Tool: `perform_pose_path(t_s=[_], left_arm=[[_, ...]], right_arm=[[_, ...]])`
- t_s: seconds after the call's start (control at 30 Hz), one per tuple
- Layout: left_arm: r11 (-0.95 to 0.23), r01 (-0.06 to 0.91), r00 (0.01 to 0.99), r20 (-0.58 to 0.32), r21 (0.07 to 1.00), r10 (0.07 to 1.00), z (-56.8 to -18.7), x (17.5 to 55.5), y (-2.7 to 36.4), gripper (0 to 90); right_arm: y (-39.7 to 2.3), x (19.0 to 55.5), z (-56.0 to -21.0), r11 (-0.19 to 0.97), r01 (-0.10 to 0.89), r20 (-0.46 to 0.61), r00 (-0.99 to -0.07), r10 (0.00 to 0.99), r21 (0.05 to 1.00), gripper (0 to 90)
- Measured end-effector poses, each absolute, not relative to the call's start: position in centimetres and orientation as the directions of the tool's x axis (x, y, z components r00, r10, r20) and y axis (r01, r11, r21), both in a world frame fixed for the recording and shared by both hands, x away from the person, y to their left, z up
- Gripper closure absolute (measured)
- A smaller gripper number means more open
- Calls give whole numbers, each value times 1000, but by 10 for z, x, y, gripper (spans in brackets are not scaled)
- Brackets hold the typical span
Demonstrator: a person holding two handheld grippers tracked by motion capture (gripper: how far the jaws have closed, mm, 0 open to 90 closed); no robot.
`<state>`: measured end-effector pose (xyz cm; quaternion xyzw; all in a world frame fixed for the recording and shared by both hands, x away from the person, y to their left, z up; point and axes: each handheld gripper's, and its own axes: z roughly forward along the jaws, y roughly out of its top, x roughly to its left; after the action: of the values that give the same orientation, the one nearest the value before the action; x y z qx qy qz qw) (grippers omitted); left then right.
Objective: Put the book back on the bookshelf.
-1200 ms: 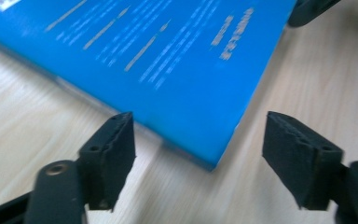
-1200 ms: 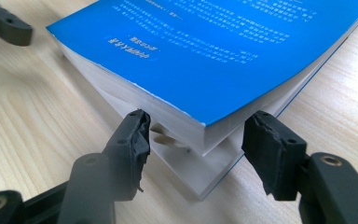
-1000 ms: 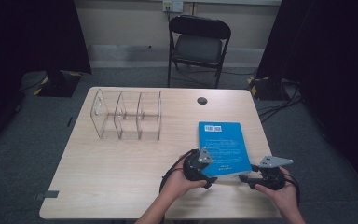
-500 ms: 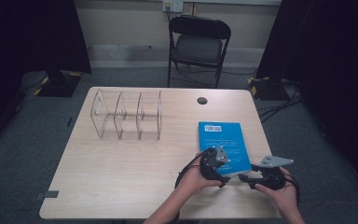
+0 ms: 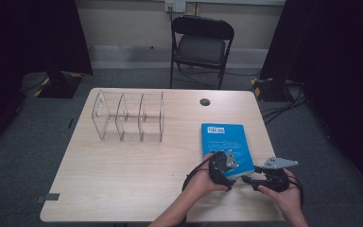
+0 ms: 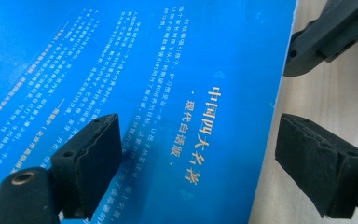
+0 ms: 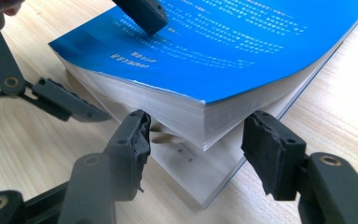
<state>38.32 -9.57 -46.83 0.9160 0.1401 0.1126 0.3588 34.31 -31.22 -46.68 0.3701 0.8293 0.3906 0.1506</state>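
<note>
L gripper (image 5: 223, 166) moved onto blue book (image 5: 224, 144), jaws opening wide; R gripper (image 5: 260, 179) jaws apart, book lifted.

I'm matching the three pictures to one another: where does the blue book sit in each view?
High view: the blue book lies flat on the table's right half, its near end under the left gripper.
Left gripper view: its cover fills the left and middle, one jaw over it.
Right gripper view: its near corner sits centre, pages lifted off the bottom cover.
Shared landmark: the cover's pale printed text.
</note>
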Motion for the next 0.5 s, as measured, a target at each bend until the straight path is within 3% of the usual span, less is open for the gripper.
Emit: perform_pose_path(t_s=[0.5], left_arm=[[-678, 170, 917, 138, 715, 375, -472, 383, -96, 207]], right_arm=[[-313, 343, -469, 420, 499, 41, -679, 733, 758, 418]])
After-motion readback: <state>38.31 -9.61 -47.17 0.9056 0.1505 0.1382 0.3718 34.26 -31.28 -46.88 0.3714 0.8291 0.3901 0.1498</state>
